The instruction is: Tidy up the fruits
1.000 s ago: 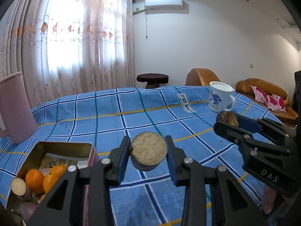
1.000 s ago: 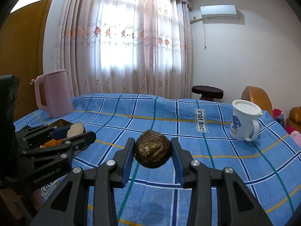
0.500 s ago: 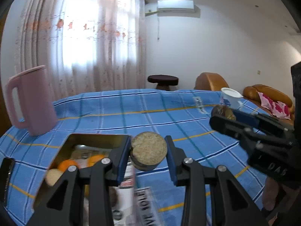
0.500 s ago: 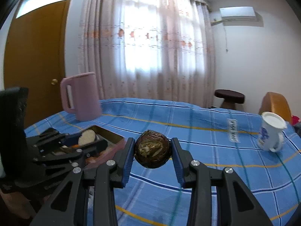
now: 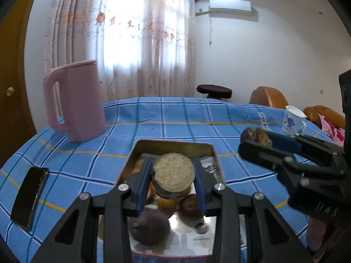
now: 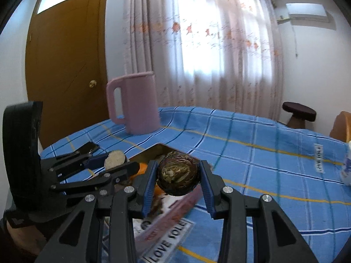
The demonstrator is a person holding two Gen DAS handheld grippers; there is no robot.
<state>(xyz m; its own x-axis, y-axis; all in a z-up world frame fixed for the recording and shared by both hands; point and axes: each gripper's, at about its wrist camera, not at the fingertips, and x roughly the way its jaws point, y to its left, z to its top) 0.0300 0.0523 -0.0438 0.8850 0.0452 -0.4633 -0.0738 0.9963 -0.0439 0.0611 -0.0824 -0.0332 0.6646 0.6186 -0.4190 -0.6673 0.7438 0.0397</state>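
Observation:
My left gripper (image 5: 173,175) is shut on a tan cut yam piece (image 5: 173,171) and holds it above the open metal tin (image 5: 175,145). The tin holds oranges (image 5: 166,202), a purple sweet potato (image 5: 149,228) and other fruit. My right gripper (image 6: 177,178) is shut on a dark brown round fruit (image 6: 177,176), held over the tin's right edge (image 6: 166,148). In the left wrist view the right gripper (image 5: 256,140) shows at the right. In the right wrist view the left gripper (image 6: 115,161) shows at the left with the yam piece (image 6: 114,159).
A pink jug (image 5: 76,103) stands at the back left of the blue checked tablecloth (image 5: 175,118). A black phone (image 5: 29,195) lies at the left. A white mug (image 5: 292,120) stands at the far right. A stool (image 5: 214,89) and sofa (image 5: 324,114) lie beyond.
Both grippers have swung left with their loads. The tin has come from the lower left to directly under the left gripper, and the jug is now nearer.

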